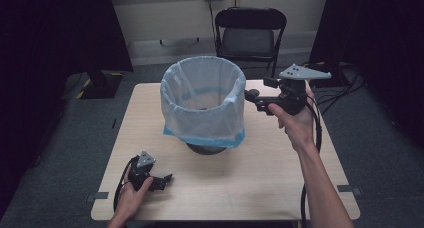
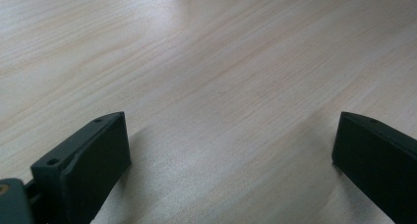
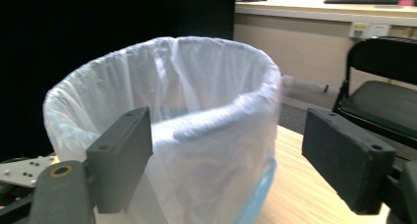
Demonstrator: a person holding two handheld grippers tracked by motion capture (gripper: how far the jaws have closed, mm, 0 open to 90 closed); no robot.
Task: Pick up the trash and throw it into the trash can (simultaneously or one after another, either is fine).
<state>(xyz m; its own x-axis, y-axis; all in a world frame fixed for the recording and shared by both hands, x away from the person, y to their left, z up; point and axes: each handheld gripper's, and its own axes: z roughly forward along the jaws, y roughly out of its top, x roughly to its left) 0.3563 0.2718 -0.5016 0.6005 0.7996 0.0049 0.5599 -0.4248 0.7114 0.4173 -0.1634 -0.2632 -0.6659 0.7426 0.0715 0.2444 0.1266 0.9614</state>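
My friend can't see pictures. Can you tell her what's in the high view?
A bin lined with a white plastic bag stands mid-table. The person's right gripper, open, is held beside the bag's rim, while the left gripper rests low near the table's front edge. A black chair stands behind.

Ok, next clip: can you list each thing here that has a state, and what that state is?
Bin: upright on the table, lined.
Bag: fitted over the bin's rim, mouth open, hem hanging down outside.
Left gripper: open, low over bare table, holding nothing.
Right gripper: open, raised beside the bag's rim, holding nothing.
Chair: unfolded, seat vacant.
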